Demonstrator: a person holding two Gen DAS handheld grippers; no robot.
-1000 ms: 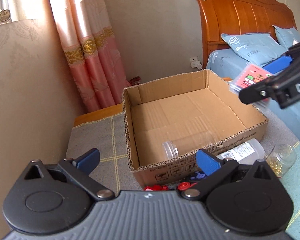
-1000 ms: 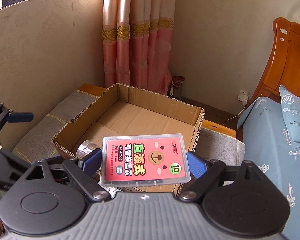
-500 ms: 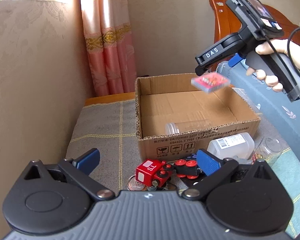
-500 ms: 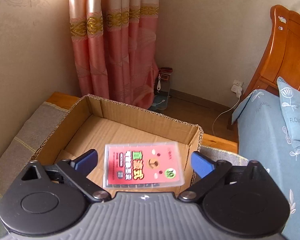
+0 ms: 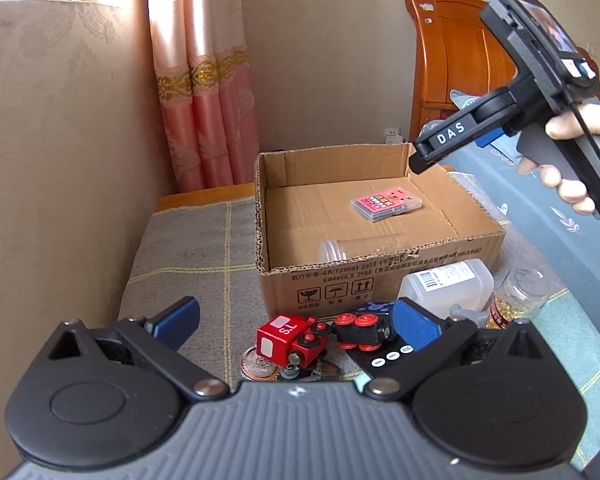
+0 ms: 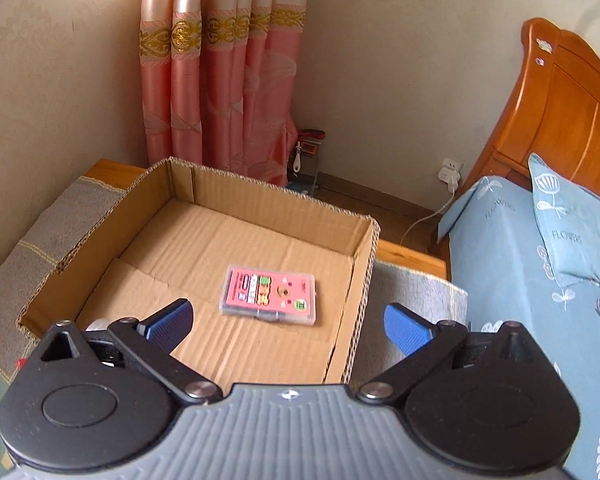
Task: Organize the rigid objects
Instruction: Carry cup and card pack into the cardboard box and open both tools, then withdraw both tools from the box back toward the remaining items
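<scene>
The right gripper (image 6: 286, 326), released and empty, hovers above the cardboard box (image 6: 362, 280) because the pink case (image 6: 270, 295) lies inside, in the middle of the frame.

I see a grey blanket with yellow grid lines (image 5: 188, 256) carrying everything. On it sits the open cardboard box (image 5: 380, 276); just before the box lie a red toy train car (image 5: 286, 340), a white labelled bottle (image 5: 446, 286) and a clear jar (image 5: 520, 292).
</scene>
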